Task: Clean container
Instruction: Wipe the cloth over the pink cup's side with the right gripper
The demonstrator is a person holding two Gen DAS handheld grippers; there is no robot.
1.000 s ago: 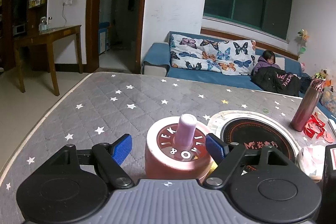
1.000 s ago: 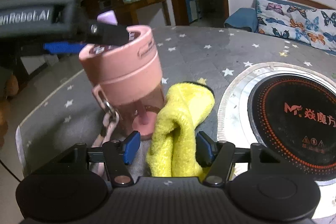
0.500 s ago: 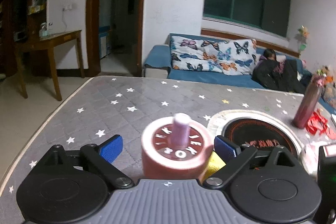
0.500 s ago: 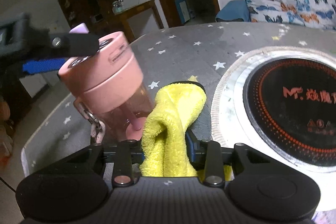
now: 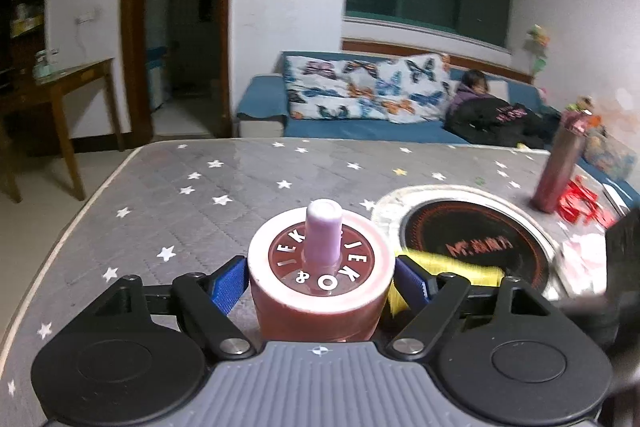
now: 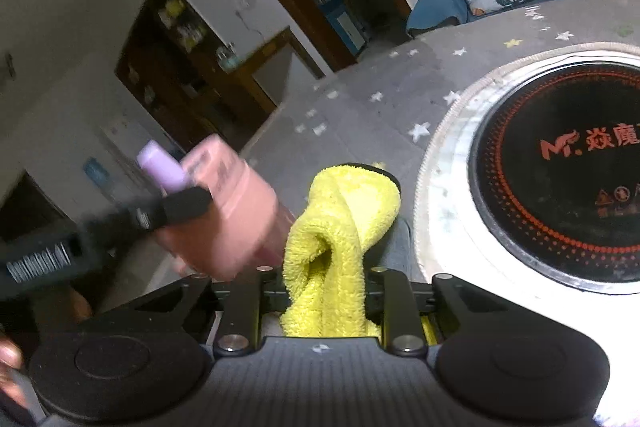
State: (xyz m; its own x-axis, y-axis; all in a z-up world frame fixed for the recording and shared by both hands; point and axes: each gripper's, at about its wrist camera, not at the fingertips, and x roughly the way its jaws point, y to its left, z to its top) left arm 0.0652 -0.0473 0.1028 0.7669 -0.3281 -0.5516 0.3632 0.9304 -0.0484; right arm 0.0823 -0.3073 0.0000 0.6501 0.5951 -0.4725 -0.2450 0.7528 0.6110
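A pink container (image 5: 320, 291) with a dark red lid and a lilac spout cap (image 5: 323, 227) stands between my left gripper's (image 5: 320, 285) blue pads (image 5: 230, 285), which press on both its sides. In the right wrist view the same container (image 6: 228, 215) is blurred and leans left, with a black finger of the left gripper (image 6: 184, 205) across it. My right gripper (image 6: 324, 291) is shut on a folded yellow cloth (image 6: 340, 227), just right of the container. That cloth (image 5: 448, 265) shows as a blur past the right pad in the left wrist view.
A grey star-patterned cloth (image 5: 200, 207) covers the table. A round black induction hob (image 5: 472, 247) (image 6: 560, 179) is set into it on the right. A pink metal flask (image 5: 558, 171) and red scraps (image 5: 580, 207) stand far right. A person (image 5: 476, 87) sits on the blue sofa behind.
My left gripper closed from open onto the pink container. My right gripper closed on the yellow cloth and rose, and the container now appears tilted in its view.
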